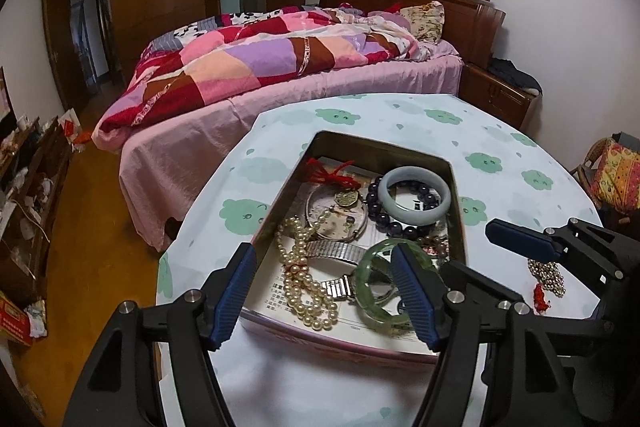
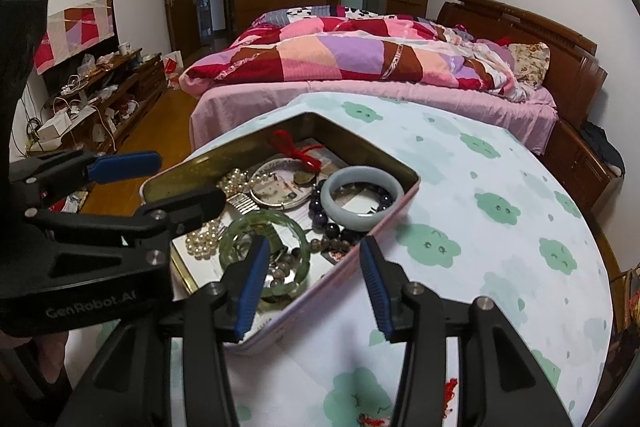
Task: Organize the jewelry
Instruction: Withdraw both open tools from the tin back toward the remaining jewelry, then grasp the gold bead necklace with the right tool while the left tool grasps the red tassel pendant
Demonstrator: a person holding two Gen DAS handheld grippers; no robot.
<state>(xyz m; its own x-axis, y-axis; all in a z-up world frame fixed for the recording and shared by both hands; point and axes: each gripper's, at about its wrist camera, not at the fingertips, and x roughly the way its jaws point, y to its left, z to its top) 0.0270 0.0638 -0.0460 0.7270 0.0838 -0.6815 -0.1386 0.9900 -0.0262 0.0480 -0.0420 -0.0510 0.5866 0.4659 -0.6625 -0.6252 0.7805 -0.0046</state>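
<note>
An open tin box (image 1: 356, 141) (image 2: 400, 203) holds jewelry: a pale jade bangle (image 1: 416, 193) (image 2: 362, 193), a green bangle (image 1: 376, 287) (image 2: 264, 227), a pearl necklace (image 1: 304, 287) (image 2: 202, 239), dark beads (image 1: 380, 215) (image 2: 324, 219), a metal watch band (image 1: 332, 251) and a red-tasselled pendant (image 1: 336, 183) (image 2: 300, 151). My left gripper (image 1: 324, 291) is open over the box's near side. My right gripper (image 2: 314, 285) is open astride the box's near right wall. A gold bead piece with a red tassel (image 1: 548, 277) lies on the table beside the box.
The round table (image 1: 520, 163) (image 2: 500, 187) has a cloud-print cloth. A bed with a patchwork quilt (image 1: 260, 67) (image 2: 360, 59) stands just behind it. A cluttered low cabinet (image 2: 92, 99) is at the left. A chair with a cushion (image 1: 612, 171) is at the right.
</note>
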